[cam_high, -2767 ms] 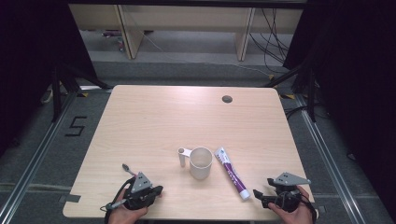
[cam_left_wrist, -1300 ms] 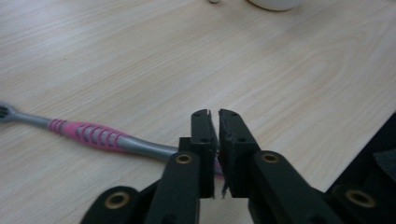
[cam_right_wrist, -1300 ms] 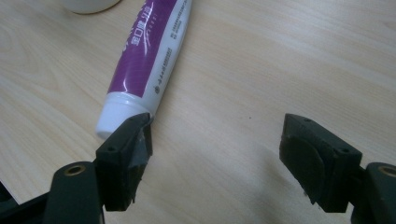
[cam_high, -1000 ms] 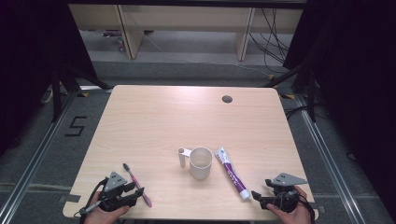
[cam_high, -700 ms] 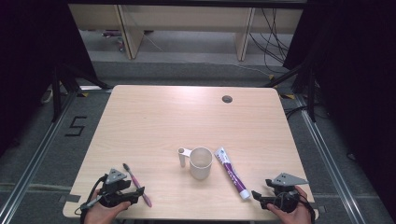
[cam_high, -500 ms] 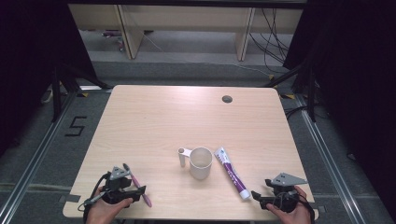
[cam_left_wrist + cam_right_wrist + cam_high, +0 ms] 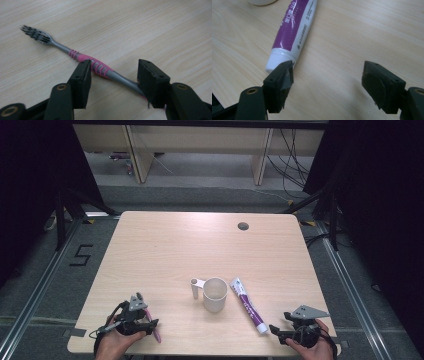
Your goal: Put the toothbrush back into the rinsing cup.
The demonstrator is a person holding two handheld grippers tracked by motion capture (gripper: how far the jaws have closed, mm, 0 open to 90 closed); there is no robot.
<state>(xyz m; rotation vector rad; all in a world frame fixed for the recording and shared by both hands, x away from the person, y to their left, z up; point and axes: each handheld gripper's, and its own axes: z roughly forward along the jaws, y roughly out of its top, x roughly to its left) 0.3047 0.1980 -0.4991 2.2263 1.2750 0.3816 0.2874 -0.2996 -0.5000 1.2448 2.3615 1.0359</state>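
A pink and grey toothbrush (image 7: 97,67) lies flat on the wooden table (image 7: 200,245), bristles toward the upper left in the left gripper view. My left gripper (image 7: 113,75) is open, one jaw on each side of the handle, not clamped. From above, that left gripper (image 7: 149,324) sits at the front left with the toothbrush (image 7: 156,335) beside it. A white mug (image 7: 215,294) stands mid-table. A purple and white toothpaste tube (image 7: 292,32) lies right of the mug. My right gripper (image 7: 328,75) is open and holds nothing, its left jaw by the tube's cap end.
The mug's handle (image 7: 195,287) points left. The toothpaste tube (image 7: 247,306) lies diagonally between the mug and my right gripper (image 7: 275,333). A round cable hole (image 7: 243,226) sits near the table's far edge. Both hands rest at the front edge.
My left gripper pulled left, uncovering the toothbrush on the table, then edged back right so that its open jaws straddle the handle. The right gripper, mug and tube have stayed put.
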